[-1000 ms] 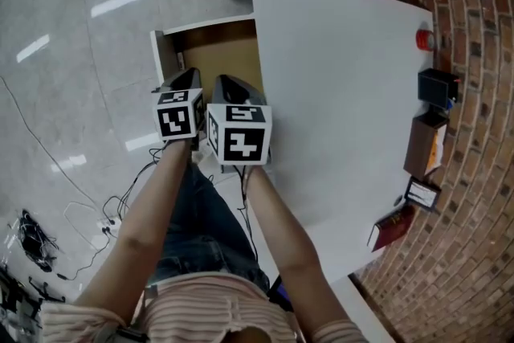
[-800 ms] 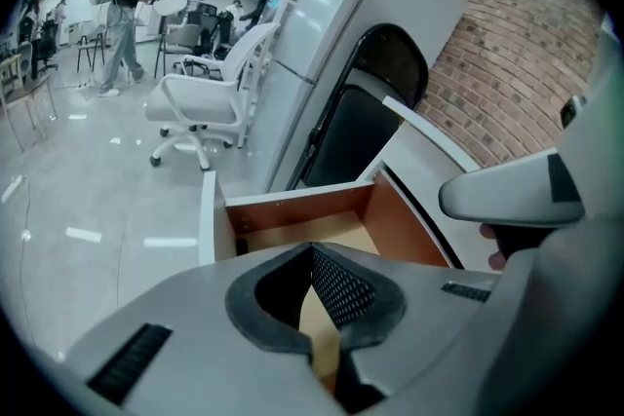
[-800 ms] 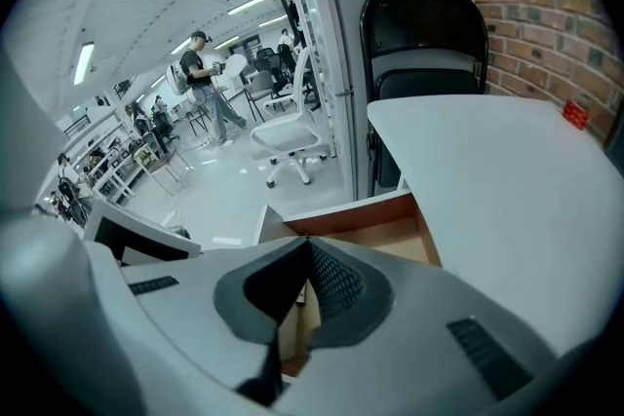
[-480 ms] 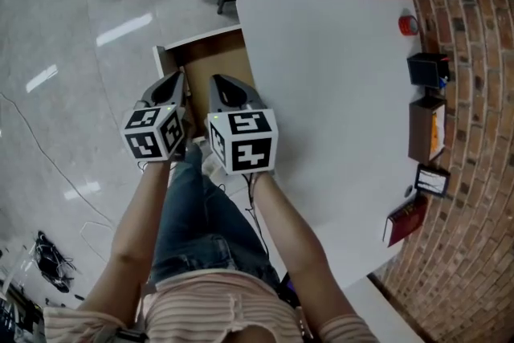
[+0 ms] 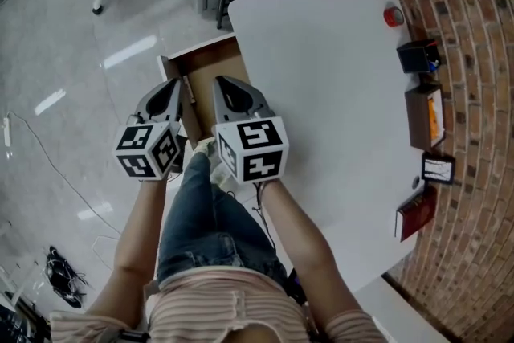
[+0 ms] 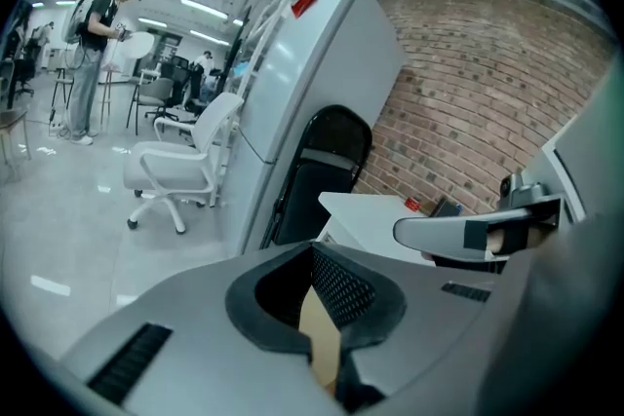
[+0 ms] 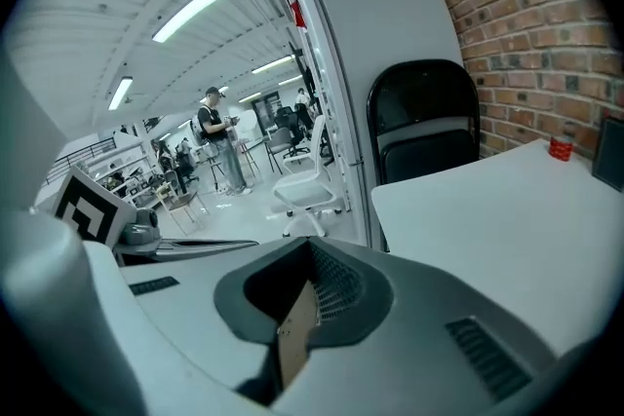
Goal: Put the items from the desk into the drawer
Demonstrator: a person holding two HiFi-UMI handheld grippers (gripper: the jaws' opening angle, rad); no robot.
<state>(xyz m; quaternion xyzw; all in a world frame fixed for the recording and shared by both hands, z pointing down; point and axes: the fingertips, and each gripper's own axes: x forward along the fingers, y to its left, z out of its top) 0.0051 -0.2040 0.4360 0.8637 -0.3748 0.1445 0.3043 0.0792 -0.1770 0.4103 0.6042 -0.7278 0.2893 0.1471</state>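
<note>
Status: we read the task as barely started. Drawer point(image 5: 210, 64) is open at 11 o'clock off the desk point(image 5: 321, 92) edge. The part of it we see is bare wood with no item in it, and the near end is hidden under the grippers. Left gripper point(image 5: 171, 88) and right gripper point(image 5: 229, 88) sit side by side over the drawer's near end, roughly 9 to 10 o'clock from desk centre. Both gripper views show the jaws together. A thin tan sliver shows in each gap, but we can't tell what it is, and no desk item is in either. All five items are lined up along the desk's far edge by the brick wall point(image 5: 474, 92), well apart from both grippers: a small red thing point(image 5: 393, 15) at 1 o'clock, a black box point(image 5: 419, 57) at 2, a brown box point(image 5: 423, 116) at 3, a small card point(image 5: 438, 168) at 4 and a red book point(image 5: 416, 213) at 5. So the drawer-open part is done and all five transfers are left. Next, we judge, the jaws need opening and a long reach across the desk toward 3 o'clock. The right gripper is the nearer one.
</note>
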